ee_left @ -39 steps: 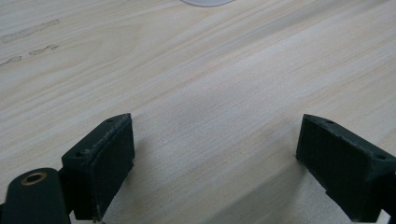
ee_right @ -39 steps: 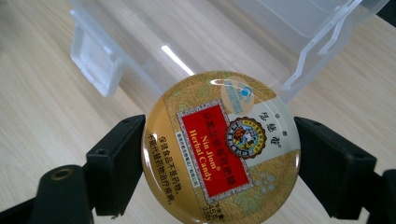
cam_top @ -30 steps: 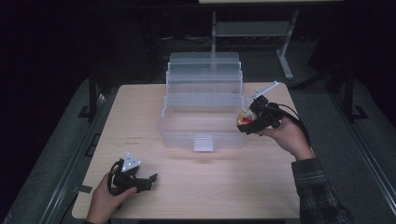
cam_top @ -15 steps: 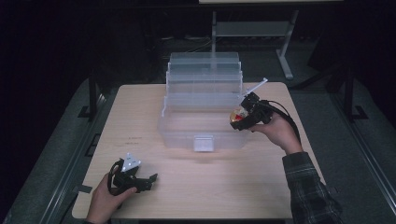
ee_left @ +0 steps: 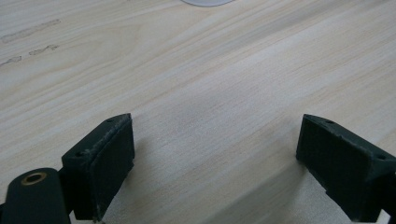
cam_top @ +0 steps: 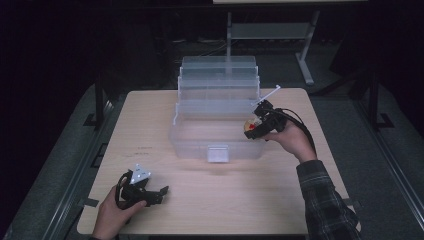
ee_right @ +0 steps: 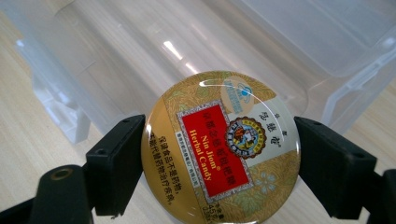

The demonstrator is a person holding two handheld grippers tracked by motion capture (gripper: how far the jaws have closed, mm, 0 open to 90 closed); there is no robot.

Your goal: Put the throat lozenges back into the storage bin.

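High view: right gripper (cam_top: 248, 128) over the right end of the clear box (cam_top: 216, 131), clamped on a round candy tin (cam_top: 248, 125). Left gripper (cam_top: 159, 192) well apart from the box, near the front-left corner of the table (cam_top: 300, 200), resting there, jaws spread wide, nothing between them.

Right gripper view: tin (ee_right: 223, 147) pinched edge to edge across its width, label up, both pads flat against the rim; bottom bin of the box (ee_right: 140, 56) directly beyond it.

Step in hand, by judgement: lowering the tin into the bottom bin. Best done by keeping the tin level, clearing the right wall and the swung-out trays at the back of the box before descending. Worth going low, close to the bin floor, before letting go, since a smooth round rim can slip or roll. Then opening fully and lifting straight up, clear of the box wall.
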